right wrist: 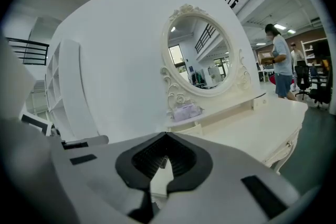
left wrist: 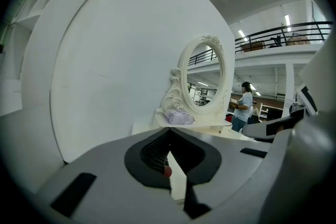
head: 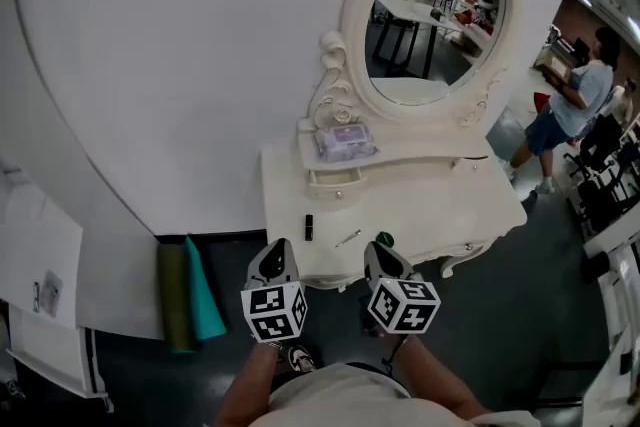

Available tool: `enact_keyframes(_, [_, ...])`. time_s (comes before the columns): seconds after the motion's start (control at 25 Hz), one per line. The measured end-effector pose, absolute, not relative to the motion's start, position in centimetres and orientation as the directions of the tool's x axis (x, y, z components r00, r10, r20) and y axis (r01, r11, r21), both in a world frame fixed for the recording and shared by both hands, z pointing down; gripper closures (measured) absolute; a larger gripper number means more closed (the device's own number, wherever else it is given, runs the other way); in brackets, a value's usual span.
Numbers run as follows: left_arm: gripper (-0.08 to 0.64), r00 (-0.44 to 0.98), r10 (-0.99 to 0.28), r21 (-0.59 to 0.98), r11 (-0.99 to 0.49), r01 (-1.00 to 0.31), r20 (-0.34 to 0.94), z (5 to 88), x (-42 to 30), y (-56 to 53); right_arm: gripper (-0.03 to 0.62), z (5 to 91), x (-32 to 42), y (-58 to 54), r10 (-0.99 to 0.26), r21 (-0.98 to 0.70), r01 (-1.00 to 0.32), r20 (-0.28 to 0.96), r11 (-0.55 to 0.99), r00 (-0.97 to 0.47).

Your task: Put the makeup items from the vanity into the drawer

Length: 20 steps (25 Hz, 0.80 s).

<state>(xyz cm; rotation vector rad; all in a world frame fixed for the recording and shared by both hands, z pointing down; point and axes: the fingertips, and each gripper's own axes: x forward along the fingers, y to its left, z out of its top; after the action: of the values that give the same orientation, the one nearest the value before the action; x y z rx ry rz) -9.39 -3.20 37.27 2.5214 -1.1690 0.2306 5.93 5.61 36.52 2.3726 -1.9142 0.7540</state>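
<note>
White curved wall (head: 180,65) at the back, with a white vanity (head: 440,205) against it and an oval mirror (head: 435,15) on top. Dark floor. Open workshop to the right, where a person (head: 580,100) stands well off from the vanity.

Hard to read:
- The makeup items are tiny in the head view. A black tube (head: 309,227) lies near the front edge of the tabletop. A thin silvery stick (head: 348,238) lies tilted just right of it. A dark green round thing (head: 385,239) is further right, at the right gripper's tip. Can't tell exactly what any of them is.
- In both gripper views the jaws block most of the tabletop. A small red spot (left wrist: 167,170) shows through the gap under the left jaws. Can't identify it.
- The small drawer (head: 336,179) with a knob sits directly under the raised shelf. Can't tell whether it is pulled out or pushed in.

A lilac packet (head: 345,141) lies on that shelf, below the mirror.

Left gripper (head: 277,255): jaws together, tips meeting, nothing between them. Right gripper (head: 384,257): same, closed and empty. They are side by side at the vanity's front edge, marker cubes facing up. Green and teal sheets (head: 190,295) lean on the wall left of the vanity.
</note>
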Motion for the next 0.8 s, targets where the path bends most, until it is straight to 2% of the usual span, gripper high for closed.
enact_keyframes(0.44, [0.557,0.643,-0.664,0.238,-0.601,-0.763,0.382,40.9,-5.6,-6.3,0.575,39.8,10.0,3.2,-0.895,-0.305,-0.903,0.416,-0.304,0.161])
enact_keyframes(0.8, [0.557,0.623,-0.694,0.201,-0.594,-0.779,0.361,39.1,-0.1,-10.2,0.575,38.4,15.0,-2.8,-0.921,-0.311,-0.922,0.376,-0.230,0.103])
